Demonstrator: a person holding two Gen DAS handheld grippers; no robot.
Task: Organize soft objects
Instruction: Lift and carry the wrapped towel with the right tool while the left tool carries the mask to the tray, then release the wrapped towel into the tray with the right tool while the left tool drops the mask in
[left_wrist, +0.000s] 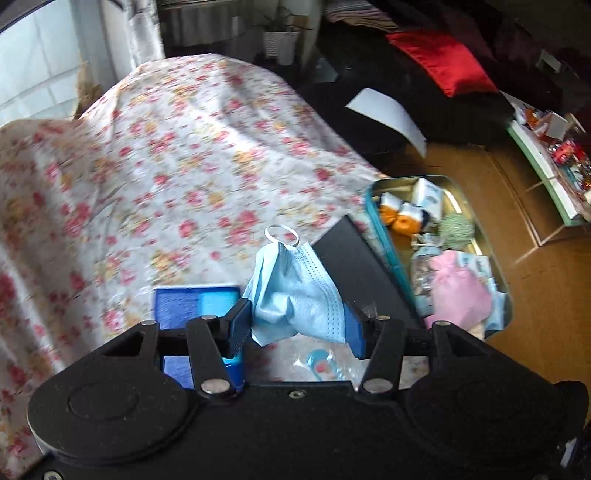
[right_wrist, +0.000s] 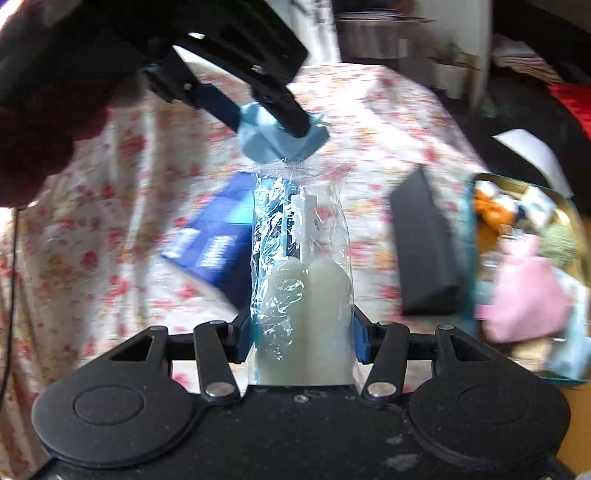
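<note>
Left tongs (left_wrist: 297, 325): clamped on a crumpled light-blue face mask (left_wrist: 295, 291); both blue pads pressed into the fabric, mask held clear above the worktop.
Mask detail: white ear loop (left_wrist: 282, 236) stood up from the top edge; pleated side faced the right pad.
Right tongs (right_wrist: 303, 328): closed on a clear plastic packet (right_wrist: 301, 258) holding two pale rounded pieces and a white stick-like part; the packet stood upright between the pads.
Relation of tongs: in the right wrist view the left tongs with the mask sat just above the top of the packet; whether they touched could not be told.
Worktop (left_wrist: 166, 166): covered with a floral cloth, pink and orange blooms on white.
Blue box (left_wrist: 195, 306): lay flat on the cloth, just beyond the left pad.
Black case (left_wrist: 362, 273): lay on the cloth, beside the tray.
Tray (left_wrist: 373, 221): teal-rimmed, at the right edge of the worktop; held orange-and-white yarn balls (left_wrist: 402, 218), a green yarn ball (left_wrist: 456, 230) and a pink soft item (left_wrist: 461, 291), crowded together.
Image quality: right wrist view blurred; small print on the boxes unreadable.
</note>
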